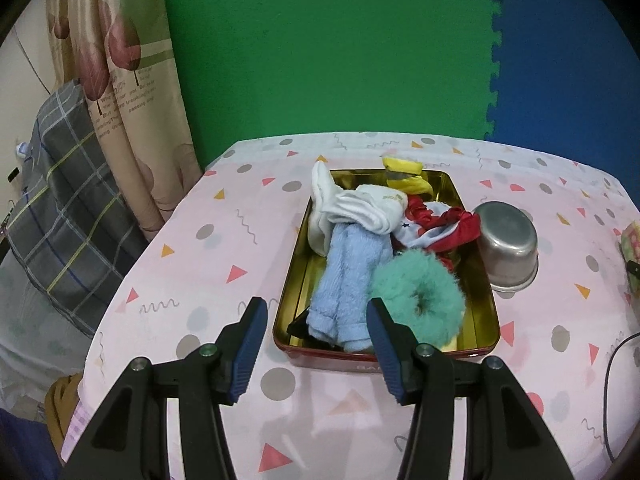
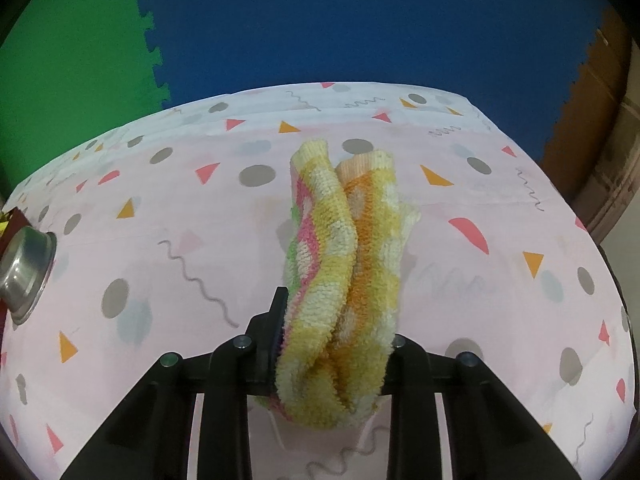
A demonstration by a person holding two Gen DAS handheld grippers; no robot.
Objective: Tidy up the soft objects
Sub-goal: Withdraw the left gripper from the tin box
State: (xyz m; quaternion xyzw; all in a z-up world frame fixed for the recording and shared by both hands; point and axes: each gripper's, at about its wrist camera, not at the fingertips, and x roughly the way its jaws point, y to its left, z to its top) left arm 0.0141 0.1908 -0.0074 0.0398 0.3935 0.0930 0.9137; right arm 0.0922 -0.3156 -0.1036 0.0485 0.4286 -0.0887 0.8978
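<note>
My left hand-held gripper (image 1: 316,320) hangs with its blue-padded jaws wide apart and nothing between them, just short of the near edge of the tin (image 1: 486,344) on the bench (image 1: 192,248). The bench is covered in a pale pink cloth printed with grey dots, coral and orange triangles and grey squiggles. Inside the gold-lined tin lie a light blue towel (image 1: 348,276), a white sock (image 1: 356,208) draped over the far left wall, a fluffy teal scrunchie (image 1: 420,296) at the near right, a red and white cloth (image 1: 440,228) behind it, and something yellow (image 1: 404,172) at the far end that I can't quite make out. A small steel pot (image 1: 508,244) stands upside down, touching or nearly touching the tin's right side. My right hand-held gripper (image 2: 334,344) is clamped on a folded yellow, orange and pink towel (image 2: 348,248), which stretches away from the jaws over the cloth, well to the right of the pot. Behind the bench stand interlocking foam mats, green (image 1: 328,48) on the left and blue (image 2: 360,20) on the right, with brown cardboard (image 2: 600,128) beyond the blue one. Off the left edge hangs a beige curtain with red leaf prints (image 1: 120,80), beside a grey checked bundle (image 1: 68,184).
</note>
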